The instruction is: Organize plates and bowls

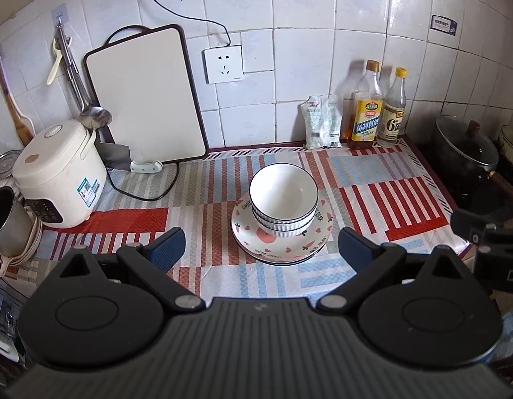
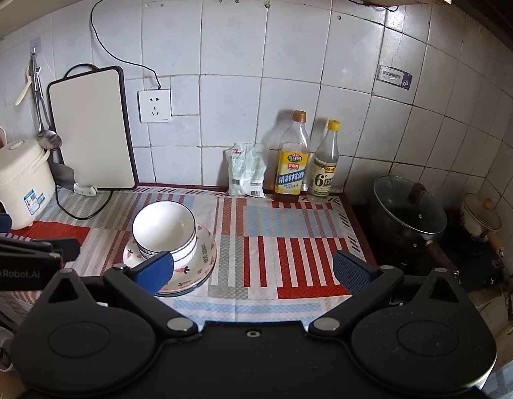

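Bowls (image 1: pixel 283 199) nested on plates (image 1: pixel 283 246), counter centre, twelve o'clock of left gripper (image 1: pixel 261 242); both grippers, right (image 2: pixel 253 269) included, spread and empty; stacking looks done, withdrawal next.

Rice cooker (image 1: pixel 58 173) at nine o'clock, cutting board (image 1: pixel 146 96) at eleven, two bottles (image 1: pixel 367 109) at one, lidded pot (image 1: pixel 465 146) at three.

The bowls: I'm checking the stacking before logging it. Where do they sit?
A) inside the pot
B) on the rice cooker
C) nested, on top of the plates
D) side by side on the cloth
C: the bowls sit nested one inside another on the stacked plates.
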`<state>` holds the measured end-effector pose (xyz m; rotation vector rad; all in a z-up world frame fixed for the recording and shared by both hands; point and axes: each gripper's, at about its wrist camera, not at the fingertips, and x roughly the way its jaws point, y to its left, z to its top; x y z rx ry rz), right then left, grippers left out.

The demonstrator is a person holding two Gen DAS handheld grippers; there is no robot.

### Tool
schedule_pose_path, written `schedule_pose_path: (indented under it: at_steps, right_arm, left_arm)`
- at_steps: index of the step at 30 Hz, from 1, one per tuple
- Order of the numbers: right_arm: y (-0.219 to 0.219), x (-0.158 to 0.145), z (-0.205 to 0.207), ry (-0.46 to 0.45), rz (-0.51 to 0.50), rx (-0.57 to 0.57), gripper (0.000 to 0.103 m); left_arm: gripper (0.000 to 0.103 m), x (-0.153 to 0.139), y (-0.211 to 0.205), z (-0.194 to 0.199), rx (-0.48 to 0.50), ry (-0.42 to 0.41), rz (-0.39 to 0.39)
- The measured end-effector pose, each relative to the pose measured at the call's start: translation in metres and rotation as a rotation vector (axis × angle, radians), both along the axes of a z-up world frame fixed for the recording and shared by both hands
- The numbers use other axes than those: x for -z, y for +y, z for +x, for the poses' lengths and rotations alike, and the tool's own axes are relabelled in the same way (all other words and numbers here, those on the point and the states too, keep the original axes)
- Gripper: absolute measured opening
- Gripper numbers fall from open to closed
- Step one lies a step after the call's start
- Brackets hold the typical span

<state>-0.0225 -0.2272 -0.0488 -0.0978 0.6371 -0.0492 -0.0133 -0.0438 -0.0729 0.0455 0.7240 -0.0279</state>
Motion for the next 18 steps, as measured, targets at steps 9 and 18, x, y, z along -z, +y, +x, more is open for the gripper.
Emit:
schedule_pose_path:
  at_steps: [9,18]
  right_arm:
    - [-0.0039,0.0010,0.0009,0.015,0.007,0.014,0.103]
    - [-0.0020,0.0016,0.0028,0.018,0.007,0.014,0.103]
  left_arm:
    - [0.100,-0.0023,0.0020,-0.0008,0.001,-0.003,0.000]
    - [0.100,-0.0050,0.0026,-0.0020,0.007,0.003,-0.010]
